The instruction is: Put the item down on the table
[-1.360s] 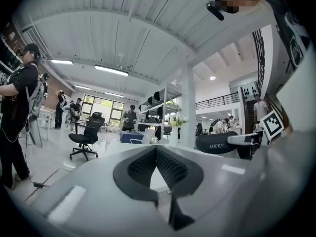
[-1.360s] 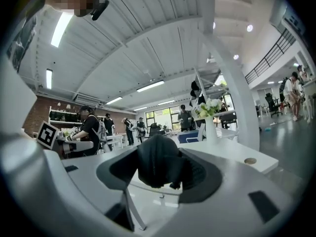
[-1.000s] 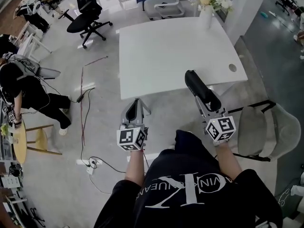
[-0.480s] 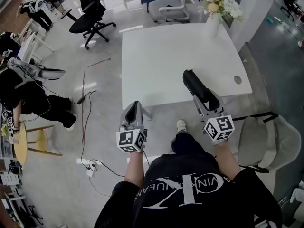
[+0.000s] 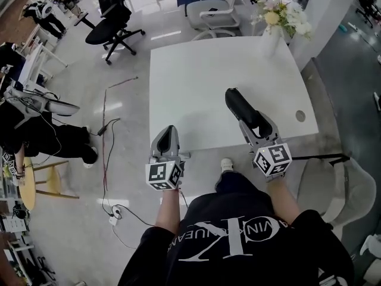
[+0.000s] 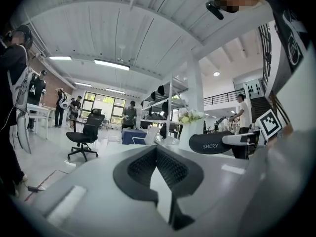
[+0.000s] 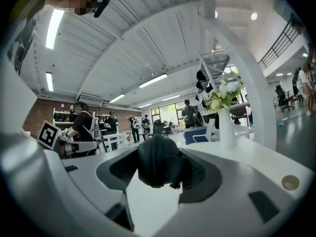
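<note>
A long black padded item [image 5: 238, 105] is held at one end by my right gripper [image 5: 255, 127], which is shut on it above the near right part of the white table [image 5: 196, 70]. In the right gripper view the item [image 7: 159, 162] fills the gap between the jaws of that gripper [image 7: 158, 176]. The left gripper view shows the item [image 6: 215, 143] from the side, with white lettering on it. My left gripper [image 5: 167, 134] is at the table's front edge, jaws together and nothing in them, as its own view of the gripper [image 6: 157, 158] also shows.
A white vase of flowers [image 5: 275, 34] stands at the table's far right corner, and a round cable hole [image 5: 300, 116] is near its right edge. A grey chair [image 5: 339, 189] is at my right, office chairs [image 5: 113, 22] are beyond the table, and cables [image 5: 104, 118] lie on the floor at left.
The person has stepped toward the table. The right gripper with the black item now hangs over the tabletop, and the left gripper has reached the front edge.
</note>
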